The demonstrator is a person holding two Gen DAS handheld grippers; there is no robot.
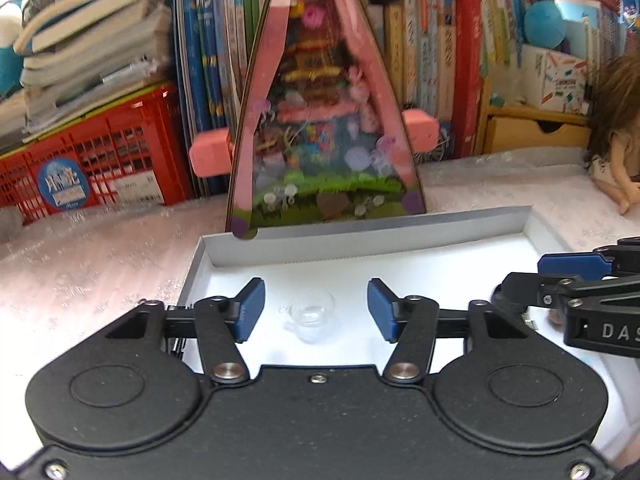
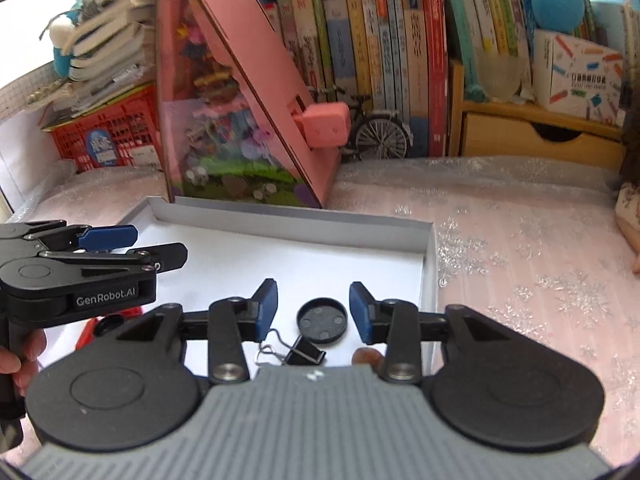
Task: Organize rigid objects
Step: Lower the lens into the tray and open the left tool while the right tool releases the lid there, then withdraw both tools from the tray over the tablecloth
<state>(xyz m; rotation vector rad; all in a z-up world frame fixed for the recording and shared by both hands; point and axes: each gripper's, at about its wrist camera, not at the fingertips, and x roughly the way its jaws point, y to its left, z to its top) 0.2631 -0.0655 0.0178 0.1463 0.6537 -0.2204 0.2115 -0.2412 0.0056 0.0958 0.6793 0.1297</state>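
A shallow white box lid (image 1: 360, 236) (image 2: 280, 222) lies on the table. In the left wrist view a small clear plastic cup (image 1: 310, 314) lies in it, between the fingers of my open left gripper (image 1: 316, 310), untouched. In the right wrist view my open right gripper (image 2: 313, 312) hovers over a round black cap (image 2: 322, 320), with a black binder clip (image 2: 300, 354) just in front of it. A small brown object (image 2: 366, 356) shows under the right finger. Each gripper appears in the other's view: the right one at the right edge (image 1: 592, 280), the left one at the left (image 2: 108, 248).
A pink triangular diorama box (image 1: 324, 120) (image 2: 240, 120) stands behind the lid. Rows of books (image 2: 380, 60), a red crate (image 1: 92, 168), a wooden drawer (image 2: 536, 136) and a doll (image 1: 612, 132) line the back. A pink patterned cloth (image 2: 540, 260) covers the table.
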